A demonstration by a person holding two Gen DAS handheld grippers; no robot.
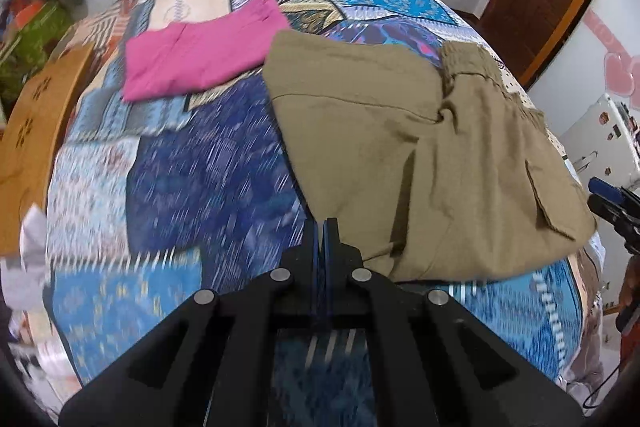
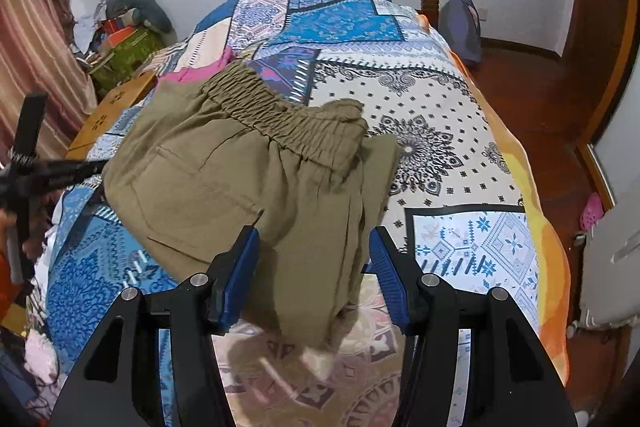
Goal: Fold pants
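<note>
A: Where are the khaki pants [image 2: 224,179] lying?

B: On the bed [image 2: 460,155], over its patchwork bedspread, folded into a bundle. The gathered elastic waistband [image 2: 280,115] sits at the side of the bundle farthest from the right wrist camera, and a flapped pocket [image 1: 554,199] shows in the left view on the bundle's right part.

A: And the right hand-held gripper [image 2: 314,255]?

B: Its jaws stand apart, one blue pad on each side of the near corner of the pants. The cloth runs between them, but I see a gap at both pads, so nothing is pinched.

A: The left hand-held gripper [image 1: 323,231]?

B: Jaws pressed together with no cloth showing between them. It is at the lower left edge of the pants, over the dark blue part of the bedspread, which looks smeared.

A: Anything else near the pants?

B: A folded pink garment [image 1: 196,59] lies on the bed just beyond the pants' far left corner. A wooden board [image 1: 36,135] edges the bed farther left of it.
</note>
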